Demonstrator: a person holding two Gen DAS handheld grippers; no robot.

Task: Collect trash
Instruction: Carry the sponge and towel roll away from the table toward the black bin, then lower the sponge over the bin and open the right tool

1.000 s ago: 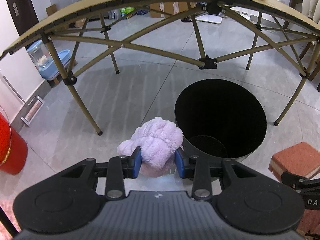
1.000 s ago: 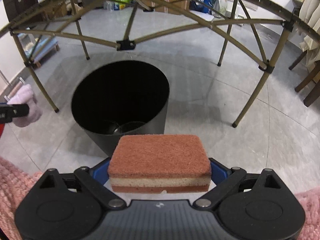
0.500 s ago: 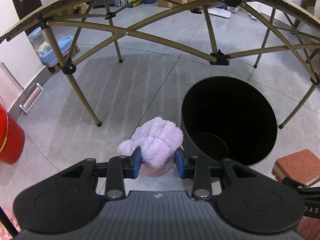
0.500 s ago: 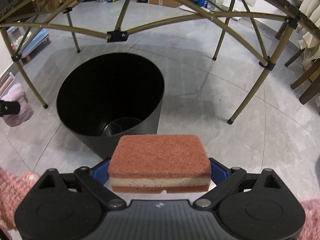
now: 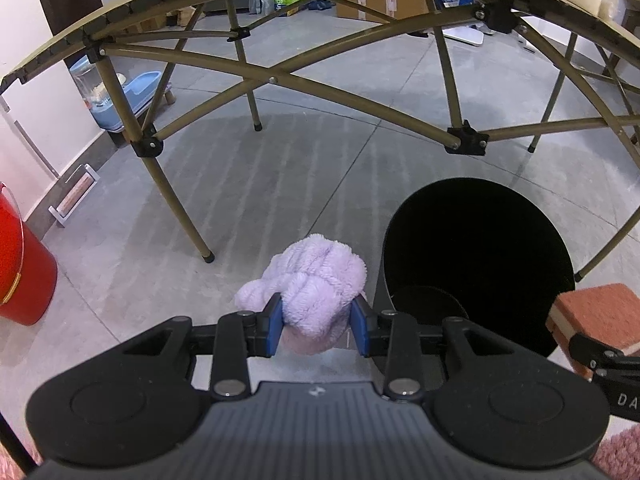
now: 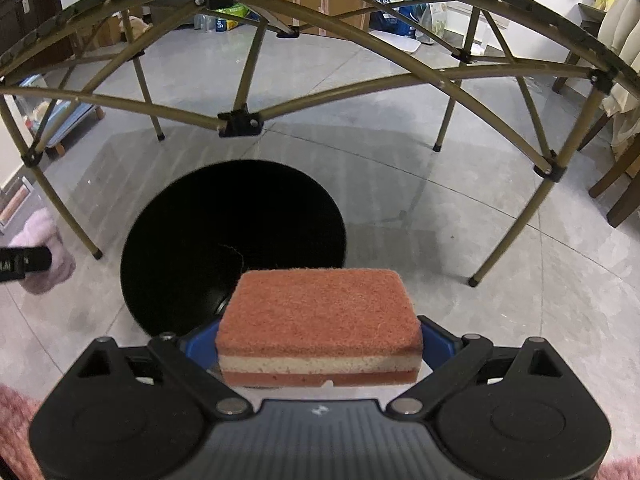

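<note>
My left gripper (image 5: 317,330) is shut on a fluffy lilac cloth (image 5: 316,284), held above the floor just left of the black bin (image 5: 476,248). My right gripper (image 6: 318,340) is shut on a red-brown sponge (image 6: 320,312) with a pale middle layer, held at the near right rim of the bin (image 6: 224,224). The sponge (image 5: 596,312) shows at the right edge of the left wrist view. The cloth (image 6: 46,252) shows at the left edge of the right wrist view. The bin stands open, with something dark at its bottom.
A folding table with tan crossed legs (image 5: 160,184) arches over the far side of the bin. A red bucket (image 5: 20,268) stands at the left. A blue pet feeder (image 5: 120,96) sits by the wall. Wooden chair legs (image 6: 616,184) are at the right.
Both grippers have moved toward the bin and the table; the sponge now overlaps the bin's near rim. Both grips are unchanged.
</note>
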